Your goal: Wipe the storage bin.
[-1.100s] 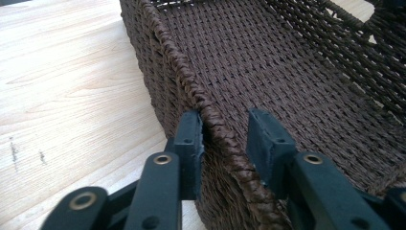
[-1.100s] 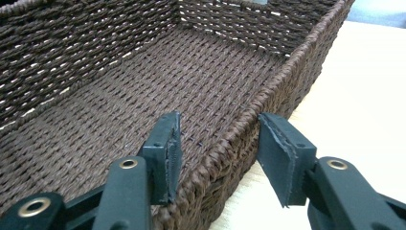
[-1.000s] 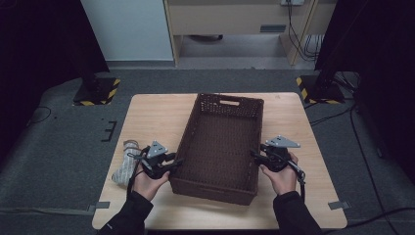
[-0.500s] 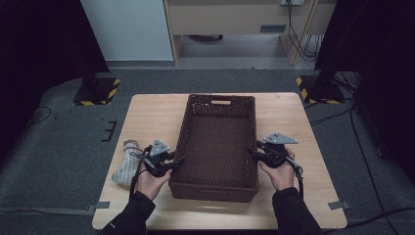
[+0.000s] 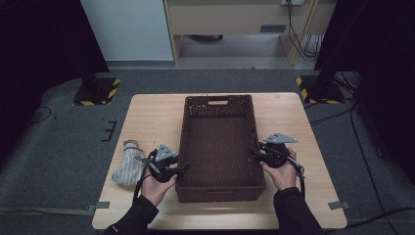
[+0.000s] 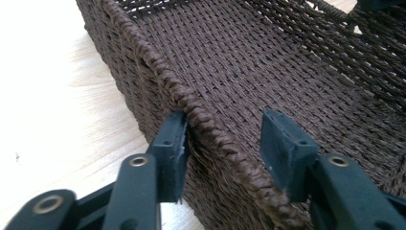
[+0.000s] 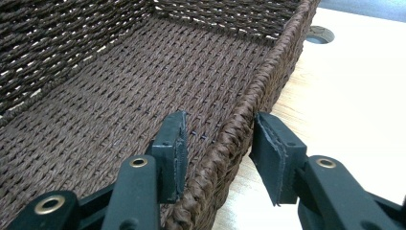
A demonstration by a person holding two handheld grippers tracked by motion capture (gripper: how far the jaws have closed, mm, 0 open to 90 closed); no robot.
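Note:
A dark brown woven basket (image 5: 218,104) stands squarely on the middle of the wooden table (image 5: 151,117). My left gripper (image 5: 180,167) straddles its left rim (image 6: 158,72) near the front corner. In the left gripper view (image 6: 225,129) the outer pad (image 6: 174,139) touches the wall while the inner pad (image 6: 282,143) stands clear inside, the jaws having just been opening. My right gripper (image 5: 255,153) straddles the right rim (image 7: 282,43). In the right gripper view (image 7: 218,132) the inner pad (image 7: 174,139) stands off the weave and the outer pad (image 7: 273,148) sits just beside it.
A rolled grey striped cloth (image 5: 128,164) lies on the table's left edge, beside my left hand. A small round hole (image 7: 318,34) shows in the tabletop beyond the basket's far right corner. Grey carpet surrounds the table, with stand bases at the back corners.
The basket has swung from a skewed position to square with the table, both hands moving with it. My left gripper's jaws have opened off the left rim.

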